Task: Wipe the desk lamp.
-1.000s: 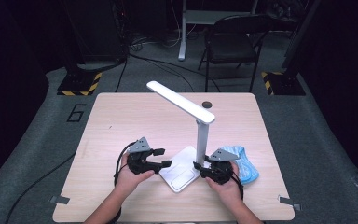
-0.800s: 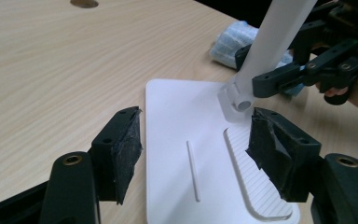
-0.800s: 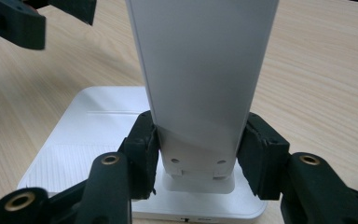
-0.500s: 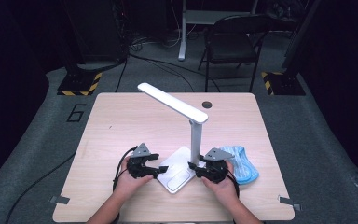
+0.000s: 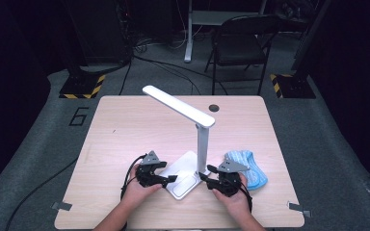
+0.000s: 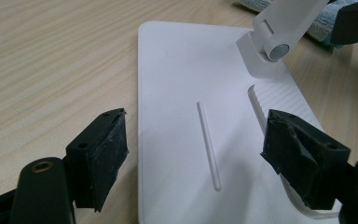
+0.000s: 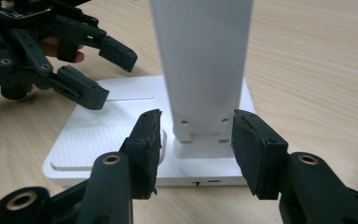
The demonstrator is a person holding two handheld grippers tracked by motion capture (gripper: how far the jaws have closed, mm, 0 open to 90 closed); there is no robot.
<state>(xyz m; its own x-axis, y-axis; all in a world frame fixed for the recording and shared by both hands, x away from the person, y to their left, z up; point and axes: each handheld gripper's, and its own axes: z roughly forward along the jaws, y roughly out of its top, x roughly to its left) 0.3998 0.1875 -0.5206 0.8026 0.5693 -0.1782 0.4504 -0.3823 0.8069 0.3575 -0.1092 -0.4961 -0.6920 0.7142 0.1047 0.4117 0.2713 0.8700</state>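
A white desk lamp stands near the table's front edge, with a flat base (image 5: 185, 180), an upright post (image 5: 202, 147) and a long slanted head (image 5: 178, 106). My left gripper (image 5: 170, 179) reaches in from the left, open. Its jaws have just been opening and straddle the base (image 6: 186, 93) without touching it. My right gripper (image 5: 206, 172) comes in from the right. Its pads (image 7: 147, 147) flank the foot of the post (image 7: 200, 70), with a thin gap showing at the left pad. The left gripper (image 7: 108, 75) hovers over the base (image 7: 98, 140) beyond.
A crumpled blue cloth (image 5: 249, 168) lies on the table just right of my right hand, and its edge (image 6: 314, 25) sits behind the lamp's hinge. A round cable hole (image 5: 214, 108) is near the table's far edge. A folding chair (image 5: 241, 45) stands beyond the table.
The lamp has shifted a little to the left and towards the front edge, and its base now rests flat. My left gripper sank with it and its jaws spread. The right hand barely moved.
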